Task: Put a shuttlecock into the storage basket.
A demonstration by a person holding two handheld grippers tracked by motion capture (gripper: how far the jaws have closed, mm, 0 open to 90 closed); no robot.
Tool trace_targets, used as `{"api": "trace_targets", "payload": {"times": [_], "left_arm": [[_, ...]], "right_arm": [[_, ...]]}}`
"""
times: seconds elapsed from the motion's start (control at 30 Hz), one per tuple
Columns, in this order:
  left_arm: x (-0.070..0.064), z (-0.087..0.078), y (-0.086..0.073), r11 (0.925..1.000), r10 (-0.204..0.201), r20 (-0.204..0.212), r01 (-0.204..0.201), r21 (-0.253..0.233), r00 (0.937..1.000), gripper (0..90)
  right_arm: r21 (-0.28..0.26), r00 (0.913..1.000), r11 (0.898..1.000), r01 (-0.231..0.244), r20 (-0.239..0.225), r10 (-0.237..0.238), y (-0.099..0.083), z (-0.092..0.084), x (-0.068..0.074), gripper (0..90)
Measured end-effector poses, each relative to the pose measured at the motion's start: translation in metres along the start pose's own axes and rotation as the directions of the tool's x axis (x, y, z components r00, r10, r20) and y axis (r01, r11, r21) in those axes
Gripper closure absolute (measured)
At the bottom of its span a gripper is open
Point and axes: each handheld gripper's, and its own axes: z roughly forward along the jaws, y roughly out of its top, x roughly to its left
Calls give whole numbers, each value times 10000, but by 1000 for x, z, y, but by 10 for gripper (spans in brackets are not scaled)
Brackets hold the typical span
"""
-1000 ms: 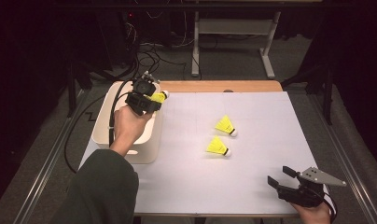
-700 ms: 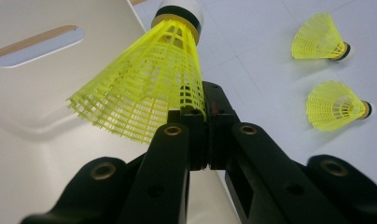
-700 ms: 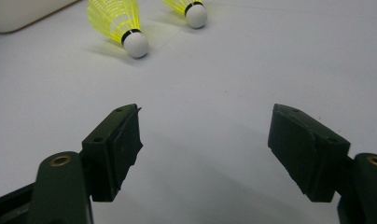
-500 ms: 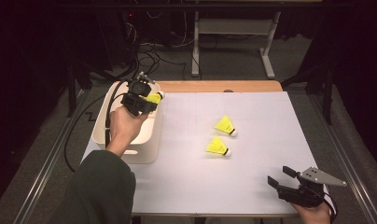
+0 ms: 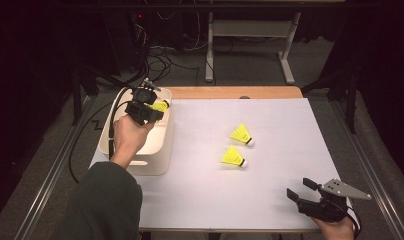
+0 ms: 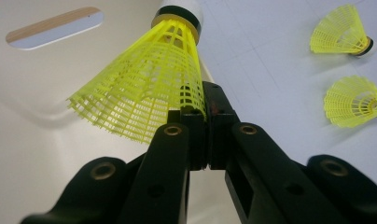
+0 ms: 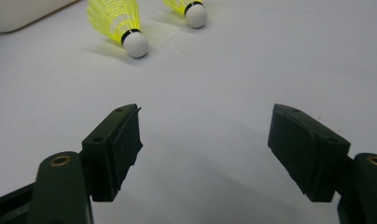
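My left gripper (image 5: 151, 107): jaws closed on the skirt edge of a yellow shuttlecock (image 6: 149, 88), held over the white bin (image 5: 155, 147) at the table's left; my right gripper (image 5: 310, 196): jaws wide apart, nothing between them, low over the white table (image 5: 270, 190). Two more shuttlecocks lie mid-table, the farther shuttlecock (image 5: 241, 135) just beside the nearer shuttlecock (image 5: 233, 157).

The left gripper (image 5: 152, 107) is positioned over the far end of the white plastic bin (image 5: 160, 159), which sits on the left edge of the white table (image 5: 270, 125). A yellow mesh shuttlecock (image 6: 144, 88) is clamped at its skirt between the jaws, above the bin. Two further yellow shuttlecocks (image 5: 241, 134) (image 5: 233, 157) lie on the table to the right of that gripper, one behind the other, well apart from it. The right gripper (image 5: 310, 195) is at the near right corner, with both loose shuttlecocks ahead of its spread jaws.
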Motion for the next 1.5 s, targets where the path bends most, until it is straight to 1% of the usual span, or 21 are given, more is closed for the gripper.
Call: {"api": "trace_targets", "payload": {"times": [0.27,0.37,0.5,0.9,1.2,1.43,1.5], "left_arm": [[5,4,-3,9999,-105,-57,105,111,9999,886],[7,6,-4,9999,-102,-99,103,47,9999,886],[11,9,-5,9997,-189,-187,192,151,9996,885],[16,19,-7,9993,-219,-135,223,300,9997,885],[19,29,-9,9982,-372,-41,374,479,9993,885],[21,33,-10,9975,-346,-50,349,620,9994,885],[22,34,-11,9971,-400,-28,401,645,9992,885]], "right_arm": [[-2,10000,10000,3,-2,-3,0,0,0,259],[-12,10000,10000,11,8,-11,0,0,0,259],[-20,10000,10000,-4,6,4,0,0,0,259],[-5,10000,10000,-5,11,5,0,0,0,259],[-14,10000,10000,-14,5,14,0,0,0,259],[-11,10000,10000,0,6,0,0,0,0,259],[2,10000,10000,-13,-5,13,0,0,0,259]]}}
